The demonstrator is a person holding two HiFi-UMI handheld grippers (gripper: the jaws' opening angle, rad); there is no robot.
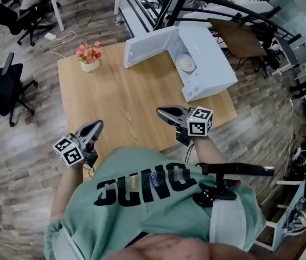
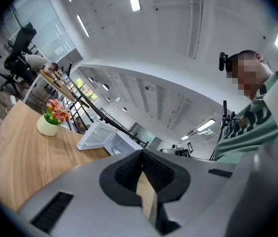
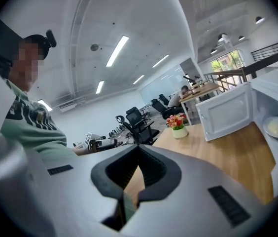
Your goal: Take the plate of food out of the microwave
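Left tongs (image 1: 95, 125), right tongs (image 1: 162, 112): closed, empty. Risks tilting plate of food (image 1: 186, 63) inside microwave (image 1: 210, 64) through a one-sided rim pinch.

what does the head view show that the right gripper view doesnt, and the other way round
Only the head view: the left gripper and a white cable on the floor. Only the right gripper view: the ceiling lights, and the right gripper up close, its jaws together with nothing between them. Both: the wooden table, the open microwave with the plate of food inside, the flower pot and office chairs.
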